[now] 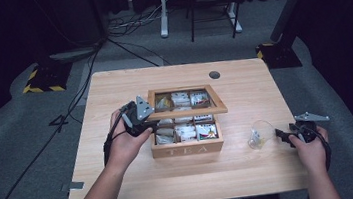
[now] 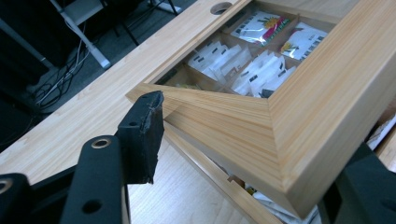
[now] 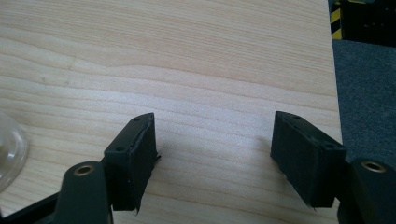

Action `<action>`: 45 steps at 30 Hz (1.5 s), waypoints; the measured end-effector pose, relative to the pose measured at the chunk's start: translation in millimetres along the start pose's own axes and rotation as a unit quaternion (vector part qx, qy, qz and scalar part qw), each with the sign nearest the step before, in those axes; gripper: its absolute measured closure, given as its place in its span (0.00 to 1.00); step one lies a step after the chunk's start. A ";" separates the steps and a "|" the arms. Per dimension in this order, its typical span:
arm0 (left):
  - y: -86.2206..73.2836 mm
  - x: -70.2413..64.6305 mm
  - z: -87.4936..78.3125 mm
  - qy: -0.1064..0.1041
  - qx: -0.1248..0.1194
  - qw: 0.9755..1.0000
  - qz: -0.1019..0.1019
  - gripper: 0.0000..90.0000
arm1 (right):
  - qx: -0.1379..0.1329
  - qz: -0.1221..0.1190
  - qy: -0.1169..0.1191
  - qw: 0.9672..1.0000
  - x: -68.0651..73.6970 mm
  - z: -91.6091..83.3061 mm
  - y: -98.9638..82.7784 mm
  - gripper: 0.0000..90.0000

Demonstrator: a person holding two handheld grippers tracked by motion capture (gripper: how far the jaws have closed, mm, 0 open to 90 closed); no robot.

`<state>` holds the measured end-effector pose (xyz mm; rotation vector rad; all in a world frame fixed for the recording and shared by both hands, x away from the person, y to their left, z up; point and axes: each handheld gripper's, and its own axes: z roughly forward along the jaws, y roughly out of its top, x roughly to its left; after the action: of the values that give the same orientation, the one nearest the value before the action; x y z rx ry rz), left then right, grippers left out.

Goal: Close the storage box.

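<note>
**Tea box lid half raised**

Dark studio floor surrounds a pale wooden table (image 1: 123, 181). Mid-table sits the tea box (image 1: 187, 150), long axis left-right, label facing the person. Its glazed lid (image 2: 299, 107) is tilted partway up, seemingly being opened; the left claw (image 1: 139, 119) brackets its corner. The right claw (image 3: 212, 156) gapes wide, empty, beside a glass cup (image 1: 260, 134).

Overhead light falls evenly on the pale wooden table (image 1: 112, 86), while the room beyond it sinks into near-black. The high view is soft and grainy, with lines bowing toward the edges. In the left gripper view the tea box (image 2: 299, 126) lid frame is sharp, its packets gleaming with glare. In the right gripper view, faint shadows lie on the table under the black jaws.
</note>
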<state>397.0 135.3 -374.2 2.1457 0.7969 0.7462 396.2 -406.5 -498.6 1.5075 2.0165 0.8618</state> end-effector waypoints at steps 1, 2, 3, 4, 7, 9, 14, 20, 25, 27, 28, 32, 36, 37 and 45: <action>-0.3 -0.5 0.1 -0.002 0.002 1.000 0.000 0.45 | 0.000 0.001 0.000 1.000 -0.1 0.0 -0.1 0.35; -0.4 -0.6 0.0 -0.003 0.003 1.000 0.001 0.44 | -0.001 0.003 0.001 1.000 0.0 0.0 -0.2 0.35; -0.7 -1.0 0.1 -0.005 0.006 1.000 0.002 0.44 | -0.001 0.003 0.001 1.000 0.0 0.0 -0.2 0.34; -1.1 -1.5 0.3 -0.007 0.009 1.000 0.003 0.43 | -0.001 0.004 0.001 1.000 0.0 0.0 -0.2 0.34; -1.8 -2.4 0.6 -0.010 0.014 1.000 0.006 0.41 | -0.002 0.004 0.001 1.000 -0.2 0.0 -0.3 0.34; -1.9 -2.9 0.9 -0.011 0.016 1.000 0.006 0.40 | -0.001 0.004 0.002 1.000 -0.1 0.0 -0.3 0.34; -2.3 -6.1 2.6 -0.012 0.029 0.999 0.015 0.37 | -0.003 0.006 0.003 1.000 0.0 0.0 -0.6 0.34; -3.2 -9.4 3.8 -0.011 0.039 0.999 0.026 0.35 | -0.003 0.007 0.003 1.000 -0.1 -0.1 -0.7 0.34; -4.9 -12.5 7.1 -0.016 0.051 0.998 0.031 0.31 | -0.004 0.010 0.003 1.000 0.1 0.0 -0.9 0.33; -5.1 -13.2 7.6 -0.015 0.053 0.998 0.032 0.30 | -0.004 0.010 0.003 1.000 0.3 0.1 -0.8 0.33; -5.2 -13.6 7.8 -0.014 0.053 0.998 0.032 0.30 | -0.004 0.011 0.003 1.000 0.3 0.1 -0.9 0.33; -6.0 -15.5 9.6 -0.015 0.062 0.997 0.038 0.28 | -0.006 0.011 0.004 1.000 -0.2 0.2 -1.0 0.33; -6.5 -17.7 11.3 -0.014 0.070 0.997 0.041 0.26 | -0.008 0.012 0.005 1.000 -0.6 0.4 -1.1 0.33; -6.5 -17.8 11.4 -0.014 0.070 0.997 0.041 0.26 | -0.008 0.011 0.004 1.000 -0.5 0.5 -1.1 0.33; -7.9 -19.8 14.9 -0.017 0.082 0.995 0.047 0.22 | -0.010 0.011 0.004 1.000 -0.6 0.9 -1.2 0.32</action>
<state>392.4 119.2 -394.1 2.3506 0.7655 0.7118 396.2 -407.1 -500.2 1.5203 1.9944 0.8961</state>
